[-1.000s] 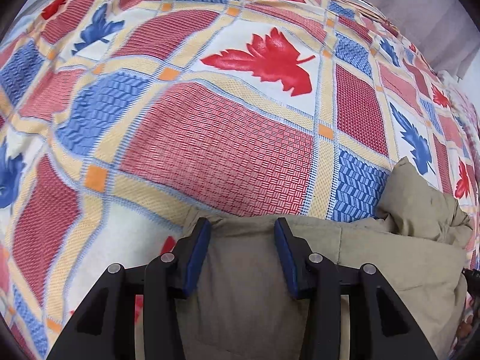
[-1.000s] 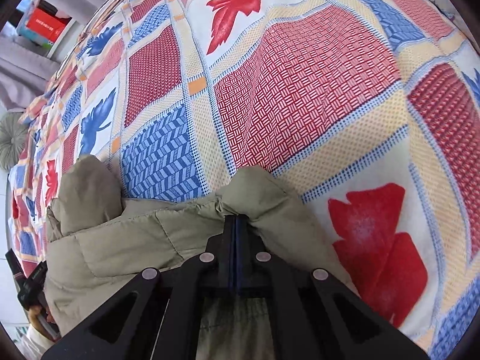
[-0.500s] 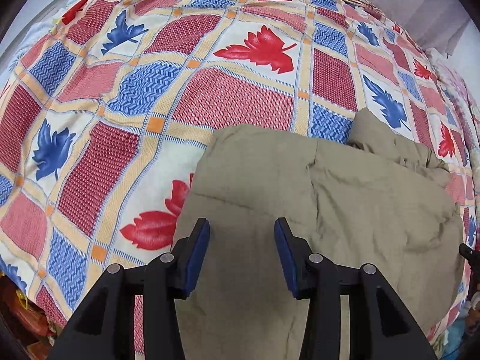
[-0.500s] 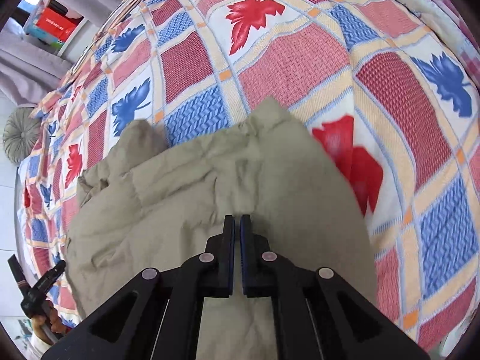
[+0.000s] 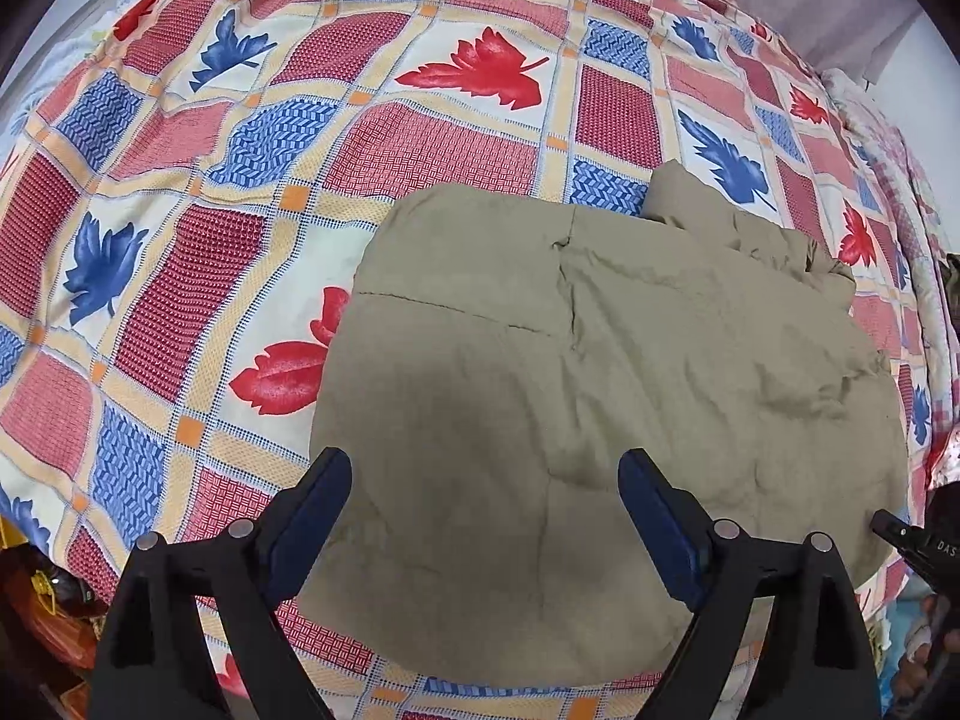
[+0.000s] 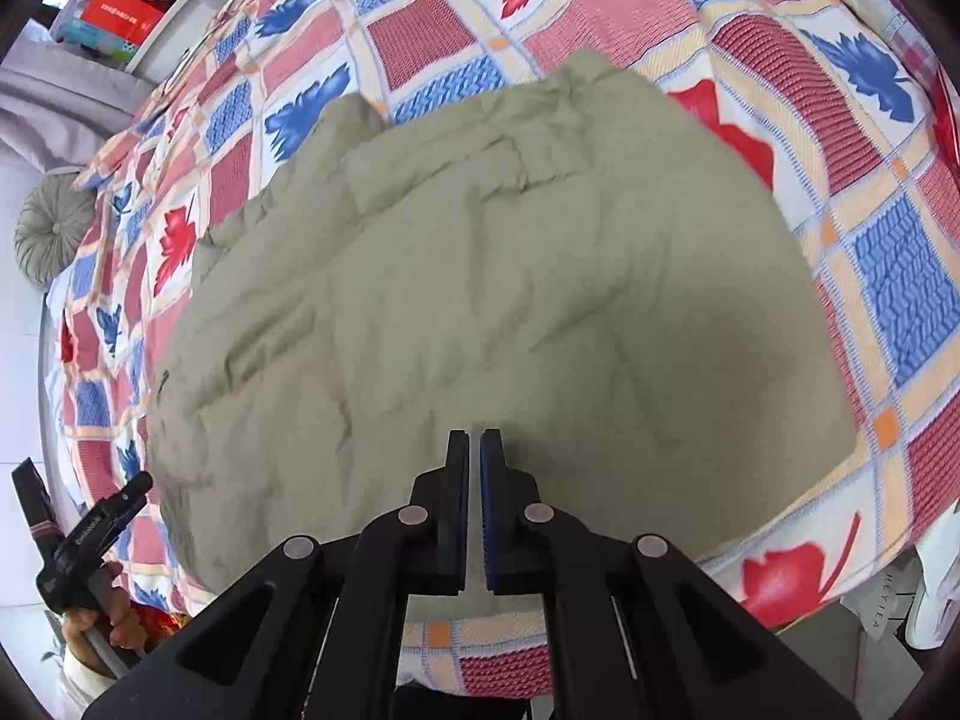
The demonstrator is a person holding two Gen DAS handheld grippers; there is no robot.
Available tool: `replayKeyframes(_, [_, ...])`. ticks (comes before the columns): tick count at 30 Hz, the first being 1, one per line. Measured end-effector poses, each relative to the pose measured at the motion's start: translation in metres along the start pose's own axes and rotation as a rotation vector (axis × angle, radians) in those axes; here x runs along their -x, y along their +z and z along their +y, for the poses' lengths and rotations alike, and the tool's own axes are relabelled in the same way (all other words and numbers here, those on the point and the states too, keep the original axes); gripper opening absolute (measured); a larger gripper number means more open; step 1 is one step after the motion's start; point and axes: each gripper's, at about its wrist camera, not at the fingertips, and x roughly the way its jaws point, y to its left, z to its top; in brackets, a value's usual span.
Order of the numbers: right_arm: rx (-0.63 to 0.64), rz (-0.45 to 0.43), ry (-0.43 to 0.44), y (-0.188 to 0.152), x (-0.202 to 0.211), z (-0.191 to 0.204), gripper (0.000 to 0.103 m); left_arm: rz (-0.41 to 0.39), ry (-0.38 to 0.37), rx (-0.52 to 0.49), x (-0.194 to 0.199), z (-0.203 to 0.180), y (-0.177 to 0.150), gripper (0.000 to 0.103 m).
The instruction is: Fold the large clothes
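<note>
Patchwork bedspread (image 5: 420, 144) (leaf print), round cushion (image 6: 51, 234)

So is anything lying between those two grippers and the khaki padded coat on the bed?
Nothing visible. The khaki padded coat lies bare on the patterned leaf bedspread, with only air below the open left gripper and the shut right gripper. Neither gripper holds anything.
</note>
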Motion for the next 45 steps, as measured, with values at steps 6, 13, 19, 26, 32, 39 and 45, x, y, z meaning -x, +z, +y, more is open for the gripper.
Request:
replayKeyframes(6, [0.026, 0.042, 0.004, -0.012, -0.012, 0.019, 0.004, 0.022, 0.016, -0.044, -0.003, -0.002, -0.007, 0.091])
replayKeyframes(13, [0.066, 0.077, 0.024, -0.013, -0.019, 0.041, 0.01, 0.005, 0.036, -0.05, -0.003, 0.0, -0.009, 0.103])
replayKeyframes(19, [0.106, 0.06, 0.054, -0.016, -0.018, 0.059, 0.088, 0.016, 0.045, -0.053, -0.008, 0.005, -0.011, 0.103])
replayKeyframes(26, [0.18, 0.034, 0.083, -0.023, -0.022, 0.076, 0.093, 0.024, -0.015, -0.045, -0.015, 0.037, -0.005, 0.103])
replayKeyframes(32, [0.194, 0.08, 0.095, -0.028, -0.034, 0.079, 0.102, 0.034, -0.192, -0.027, -0.022, 0.077, 0.013, 0.103])
replayKeyframes(39, [0.193, 0.11, 0.064, -0.032, -0.047, 0.08, 0.102, 0.174, -0.41, 0.015, -0.072, 0.1, 0.023, 0.103])
replayKeyframes(45, [0.221, 0.123, 0.042, -0.036, -0.054, 0.086, 0.102, 0.237, -0.548, -0.008, -0.098, 0.066, 0.024, 0.103])
